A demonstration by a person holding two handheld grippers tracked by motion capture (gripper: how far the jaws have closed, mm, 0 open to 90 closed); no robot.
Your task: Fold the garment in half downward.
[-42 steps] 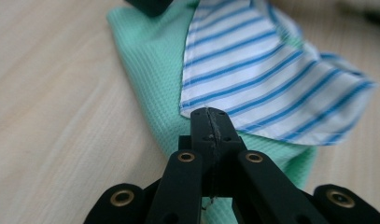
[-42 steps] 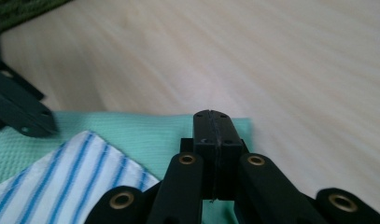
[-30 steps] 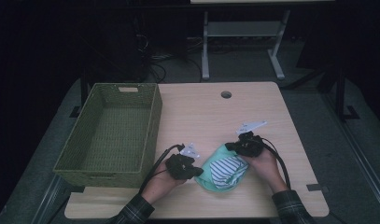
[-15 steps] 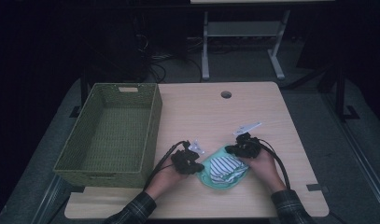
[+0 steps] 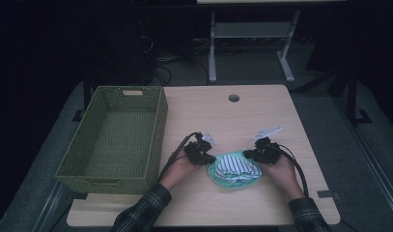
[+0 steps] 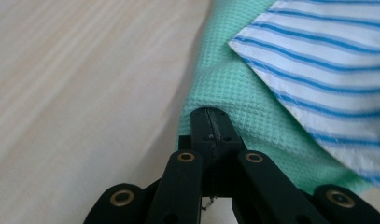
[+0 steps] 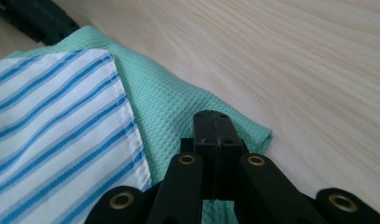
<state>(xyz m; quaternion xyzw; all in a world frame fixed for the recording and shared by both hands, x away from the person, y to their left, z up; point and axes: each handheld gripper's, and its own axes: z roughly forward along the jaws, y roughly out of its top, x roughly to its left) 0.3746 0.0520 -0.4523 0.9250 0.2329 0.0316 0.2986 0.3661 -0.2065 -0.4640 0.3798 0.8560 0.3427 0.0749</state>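
The left gripper [image 6: 210, 122] is clamping the left edge of the green waffle cloth [image 5: 222, 177], and the right gripper [image 7: 214, 127] is pinching its right edge, jaws pressed together on fabric. The cloth is lying at the near middle of the table [image 5: 261, 111], carrying a striped cloth [image 5: 236, 166] between both hands. The wicker basket [image 5: 158, 130] is sitting left, nearer the left hand.

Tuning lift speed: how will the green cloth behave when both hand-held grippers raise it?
The green cloth is probably floppy: thin waffle weave, folded edge, so it may sag between grips. It looks light. The striped cloth lies loose on top and may slide off.
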